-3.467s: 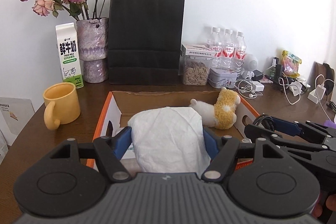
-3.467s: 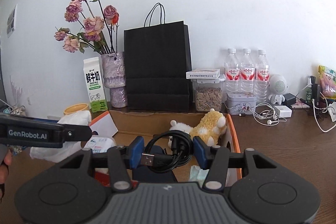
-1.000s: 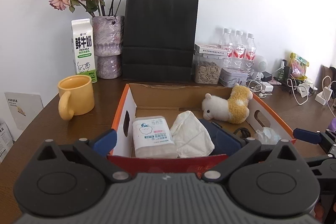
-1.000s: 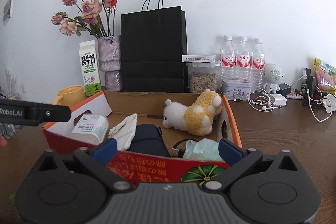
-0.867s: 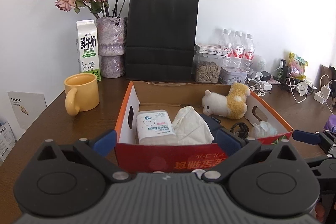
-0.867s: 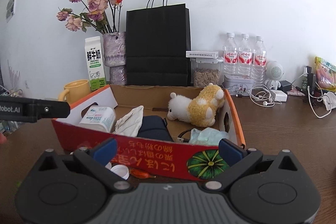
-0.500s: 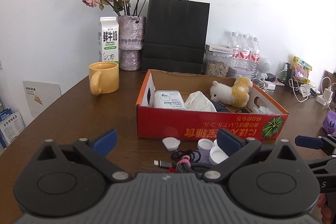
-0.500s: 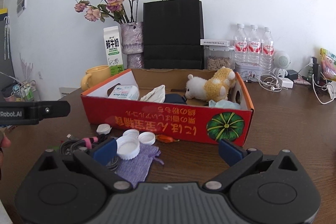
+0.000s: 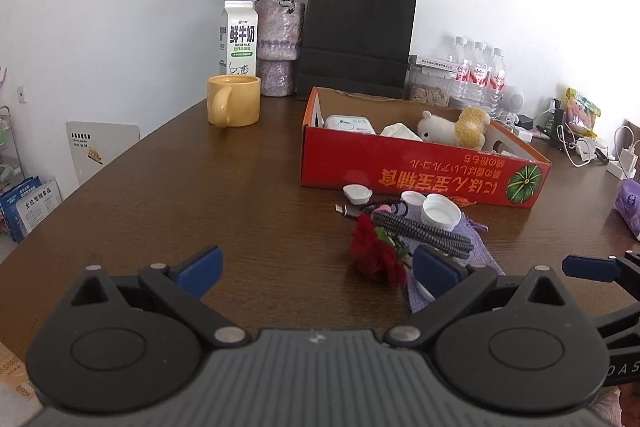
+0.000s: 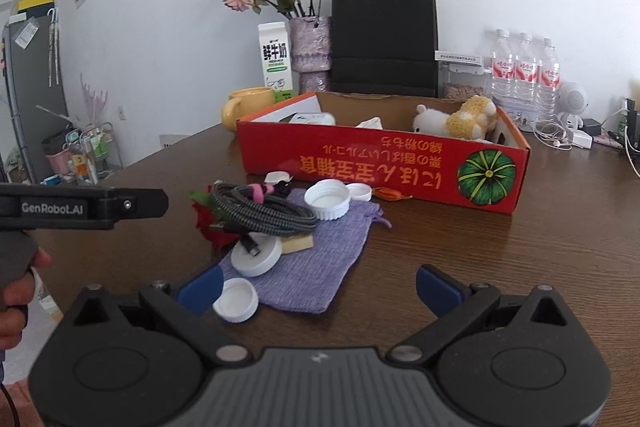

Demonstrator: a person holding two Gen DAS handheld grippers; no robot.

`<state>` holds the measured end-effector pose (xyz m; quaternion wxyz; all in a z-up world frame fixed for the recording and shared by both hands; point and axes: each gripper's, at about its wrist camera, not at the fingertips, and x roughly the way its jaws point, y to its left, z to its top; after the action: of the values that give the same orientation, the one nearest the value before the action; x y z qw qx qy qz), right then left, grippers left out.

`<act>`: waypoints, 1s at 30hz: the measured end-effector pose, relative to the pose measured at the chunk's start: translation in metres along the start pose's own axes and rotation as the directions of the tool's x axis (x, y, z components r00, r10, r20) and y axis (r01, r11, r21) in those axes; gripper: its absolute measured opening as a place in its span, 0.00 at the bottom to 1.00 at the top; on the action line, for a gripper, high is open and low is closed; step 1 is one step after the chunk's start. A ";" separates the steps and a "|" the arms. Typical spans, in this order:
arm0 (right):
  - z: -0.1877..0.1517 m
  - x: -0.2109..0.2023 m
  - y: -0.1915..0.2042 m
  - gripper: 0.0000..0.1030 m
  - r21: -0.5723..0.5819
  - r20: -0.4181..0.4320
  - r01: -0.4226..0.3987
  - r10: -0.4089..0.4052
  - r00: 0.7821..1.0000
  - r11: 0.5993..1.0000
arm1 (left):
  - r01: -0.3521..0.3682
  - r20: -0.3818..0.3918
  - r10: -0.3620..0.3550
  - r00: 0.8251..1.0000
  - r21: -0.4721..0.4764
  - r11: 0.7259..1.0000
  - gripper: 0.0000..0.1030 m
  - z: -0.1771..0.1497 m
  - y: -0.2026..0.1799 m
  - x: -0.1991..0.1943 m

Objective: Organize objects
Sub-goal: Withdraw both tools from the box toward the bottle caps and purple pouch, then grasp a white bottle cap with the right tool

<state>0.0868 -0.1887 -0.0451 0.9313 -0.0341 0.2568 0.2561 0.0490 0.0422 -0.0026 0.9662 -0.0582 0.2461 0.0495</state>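
A red cardboard box (image 9: 420,169) (image 10: 384,163) stands on the brown table and holds a plush toy (image 9: 456,127) (image 10: 456,121), a tissue pack (image 9: 349,123) and a crumpled white cloth (image 9: 400,131). In front of it lies a pile: a purple pouch (image 10: 316,263), a coiled braided cable (image 10: 260,207) (image 9: 424,231), white bottle caps (image 10: 327,199) (image 9: 440,213) and a red flower (image 9: 376,251). My left gripper (image 9: 316,267) is open over bare table, left of the pile. My right gripper (image 10: 318,289) is open just short of the pouch, with nothing between its fingers.
A yellow mug (image 9: 233,100), a milk carton (image 9: 239,43), a vase of dried roses (image 9: 279,51) and a black paper bag (image 9: 356,35) stand behind the box. Water bottles (image 10: 524,67), chargers and cables (image 10: 560,135) crowd the back right. The table edge curves at the left.
Both grippers let go of the white cloth and the black cable, now in the box, and pulled back toward me. The pile in front of the box has come into view.
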 end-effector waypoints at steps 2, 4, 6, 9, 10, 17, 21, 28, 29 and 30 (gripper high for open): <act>-0.003 0.000 0.005 0.93 -0.011 -0.006 -0.015 0.015 1.000 1.000 | -0.004 -0.007 0.004 1.000 0.001 1.000 1.00 -0.003 0.002 -0.002; -0.003 0.001 0.010 0.84 -0.024 -0.006 -0.032 0.031 0.999 0.999 | -0.011 -0.012 0.011 1.000 -0.003 1.000 1.00 -0.004 0.005 -0.002; -0.003 0.002 0.016 0.79 -0.048 -0.009 -0.052 0.052 0.999 0.998 | -0.014 -0.017 0.014 1.000 -0.012 1.000 1.00 -0.004 0.007 -0.002; -0.004 0.005 0.024 0.69 -0.084 -0.022 -0.088 0.086 0.996 0.993 | -0.012 -0.017 0.012 1.000 -0.015 1.000 1.00 -0.005 0.008 -0.004; -0.004 0.006 0.027 0.66 -0.095 -0.028 -0.100 0.098 0.995 0.990 | -0.011 -0.019 0.011 1.000 -0.015 1.000 1.00 -0.005 0.009 -0.004; -0.009 0.019 0.041 0.46 -0.132 -0.069 -0.126 0.117 0.991 0.983 | -0.001 -0.042 0.001 0.999 -0.010 1.000 1.00 -0.011 0.013 -0.006; -0.010 0.020 0.044 0.41 -0.149 -0.065 -0.104 0.095 0.993 0.983 | 0.003 -0.058 -0.004 0.998 -0.013 1.000 1.00 -0.015 0.014 -0.006; -0.011 0.019 0.043 0.27 -0.167 -0.054 -0.094 0.087 0.995 0.981 | 0.007 -0.066 -0.008 0.998 -0.011 1.000 1.00 -0.016 0.013 -0.006; -0.011 0.018 0.043 0.27 -0.168 -0.049 -0.095 0.088 0.995 0.981 | 0.007 -0.065 -0.008 0.998 -0.010 1.000 1.00 -0.016 0.012 -0.007; -0.011 0.016 0.042 0.27 -0.162 -0.041 -0.100 0.095 0.995 0.982 | 0.007 -0.064 -0.008 0.998 -0.009 1.000 1.00 -0.015 0.012 -0.007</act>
<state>0.0733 -0.1473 -0.0597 0.9073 -0.1023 0.2516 0.3211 0.0343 0.0514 -0.0137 0.9577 -0.0648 0.2766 0.0451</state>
